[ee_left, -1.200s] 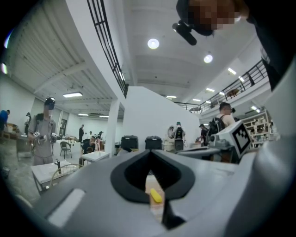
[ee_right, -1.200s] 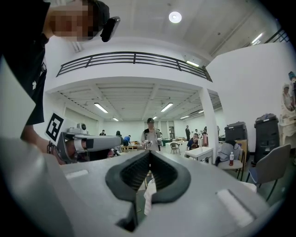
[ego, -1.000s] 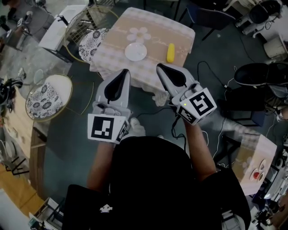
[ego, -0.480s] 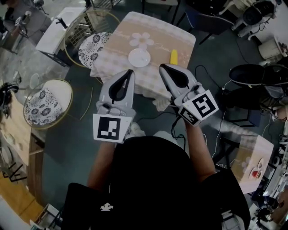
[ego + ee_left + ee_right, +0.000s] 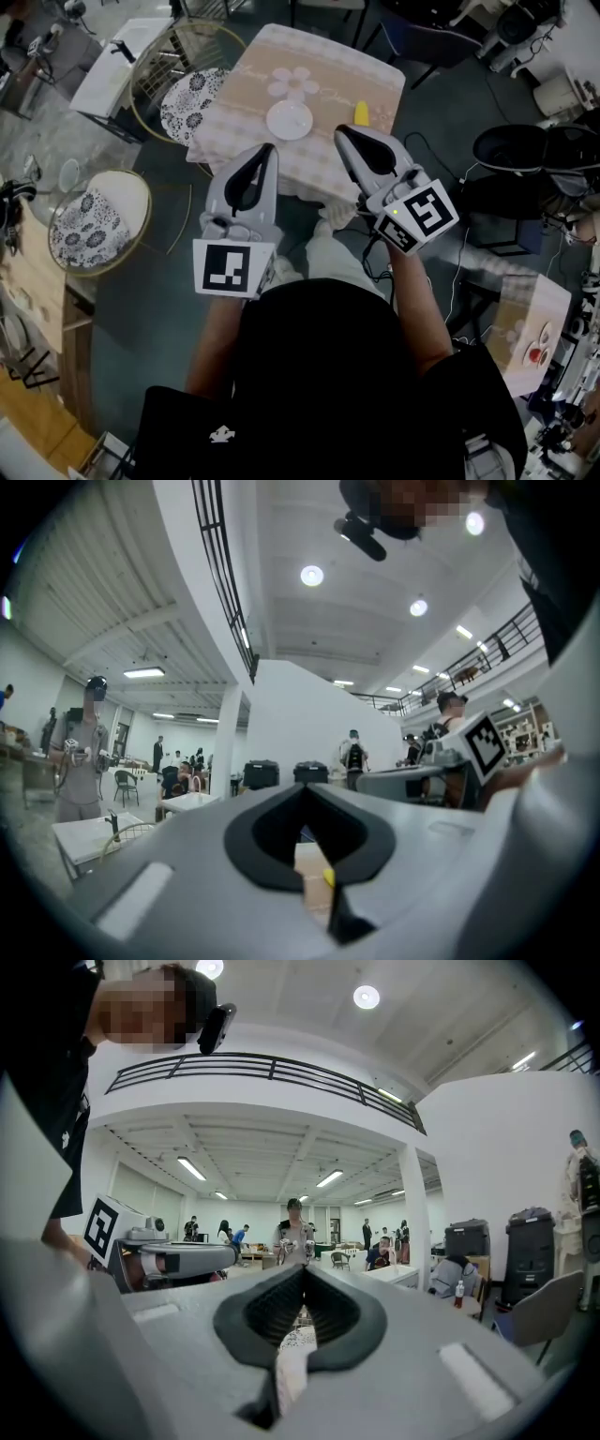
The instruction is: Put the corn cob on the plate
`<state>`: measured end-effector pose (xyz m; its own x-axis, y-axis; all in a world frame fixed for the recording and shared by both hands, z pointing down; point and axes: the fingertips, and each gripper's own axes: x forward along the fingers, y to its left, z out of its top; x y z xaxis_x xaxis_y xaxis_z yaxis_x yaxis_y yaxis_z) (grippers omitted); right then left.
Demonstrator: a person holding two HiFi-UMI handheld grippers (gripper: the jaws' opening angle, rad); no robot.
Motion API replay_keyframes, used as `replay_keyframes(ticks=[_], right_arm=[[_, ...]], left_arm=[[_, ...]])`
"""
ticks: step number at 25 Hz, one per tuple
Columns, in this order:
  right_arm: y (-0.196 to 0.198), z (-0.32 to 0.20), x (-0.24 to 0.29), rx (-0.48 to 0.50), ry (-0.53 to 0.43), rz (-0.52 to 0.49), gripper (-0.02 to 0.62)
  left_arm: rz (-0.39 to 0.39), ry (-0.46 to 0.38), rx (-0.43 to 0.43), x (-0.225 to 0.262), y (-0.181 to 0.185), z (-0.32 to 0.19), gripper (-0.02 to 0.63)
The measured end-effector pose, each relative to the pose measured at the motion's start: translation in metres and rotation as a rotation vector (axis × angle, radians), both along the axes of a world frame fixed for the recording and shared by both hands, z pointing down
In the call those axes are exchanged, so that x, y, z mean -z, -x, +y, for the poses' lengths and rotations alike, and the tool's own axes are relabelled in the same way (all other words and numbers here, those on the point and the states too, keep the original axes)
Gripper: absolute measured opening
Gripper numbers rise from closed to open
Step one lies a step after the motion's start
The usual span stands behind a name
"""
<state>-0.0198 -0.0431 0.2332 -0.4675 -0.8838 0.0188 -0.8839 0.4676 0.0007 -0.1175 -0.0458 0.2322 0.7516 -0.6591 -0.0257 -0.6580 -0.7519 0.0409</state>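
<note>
She's stepping up to the table (image 5: 246, 105). Left gripper (image 5: 269, 148) and right gripper (image 5: 340, 132) are both pinched together, empty. The corn (image 5: 361, 113) lies right of the plate (image 5: 289, 119), untouched. The right gripper has edged nearer, so the pickup looks next.
</note>
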Motion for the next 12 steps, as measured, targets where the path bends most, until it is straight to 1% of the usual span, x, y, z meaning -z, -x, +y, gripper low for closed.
replay_keyframes(ticks=[2,6,12], right_arm=[[-0.002,-0.005,0.001,0.007,-0.003,-0.002,0.002],[-0.006,-0.021,-0.002,0.018,-0.002,0.0,0.002],[-0.029,-0.039,-0.003,0.013,-0.002,-0.028,0.002]], left_arm=[[0.001,0.0,0.015,-0.001,0.002,-0.003,0.008],[-0.016,-0.059,0.045,-0.003,0.008,-0.02,0.008],[-0.031,-0.053,0.044,0.0,-0.013,-0.039,0.008]])
